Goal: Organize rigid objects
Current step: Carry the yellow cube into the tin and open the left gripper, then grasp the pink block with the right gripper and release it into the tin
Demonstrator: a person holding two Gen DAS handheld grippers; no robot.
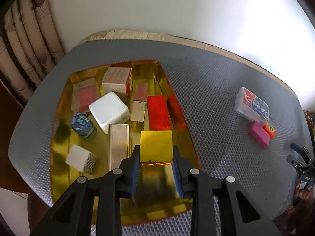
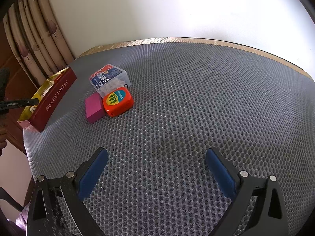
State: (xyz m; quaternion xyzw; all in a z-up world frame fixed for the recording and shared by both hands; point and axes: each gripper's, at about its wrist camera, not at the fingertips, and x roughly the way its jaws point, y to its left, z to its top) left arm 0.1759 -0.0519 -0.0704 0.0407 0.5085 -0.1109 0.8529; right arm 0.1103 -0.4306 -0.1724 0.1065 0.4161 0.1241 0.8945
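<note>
Left tongs: I see my left gripper (image 1: pixel 155 157) closed on a gold block (image 1: pixel 156 146); the two blue pads (image 1: pixel 134 174) press its left and right sides, and the block sits between the fingertips, over the front part of the tin.
Right tongs: my right gripper (image 2: pixel 157 164) stands wide open with nothing between the blue pads (image 2: pixel 92 174); below it I see only the grey mat (image 2: pixel 196 98).
Tin: the gold-lined tin (image 1: pixel 59 169) lies on the left side of the mat; from the right wrist camera I see its red outer wall with the word TOFFEE.
Inside the tin: a red block (image 1: pixel 158 112) along the right wall, a white cube (image 1: pixel 109 111) near the middle, a silver bar (image 1: pixel 118 147) just left of the gold block, a blue patterned round piece (image 1: pixel 81 124) at the left, a small white block with metal fins (image 1: pixel 81 160) at the front left, and some boxes with pink and white faces at the back.
Still on the mat: a clear plastic box (image 2: pixel 109 79) with a blue and red label, a pink block (image 2: pixel 94 107) and an orange tape measure (image 2: pixel 118 102); these three lie together, touching or almost touching, well apart from the tin.
Surroundings: a curtain (image 2: pixel 39 39) at the left and a white wall behind the table.
</note>
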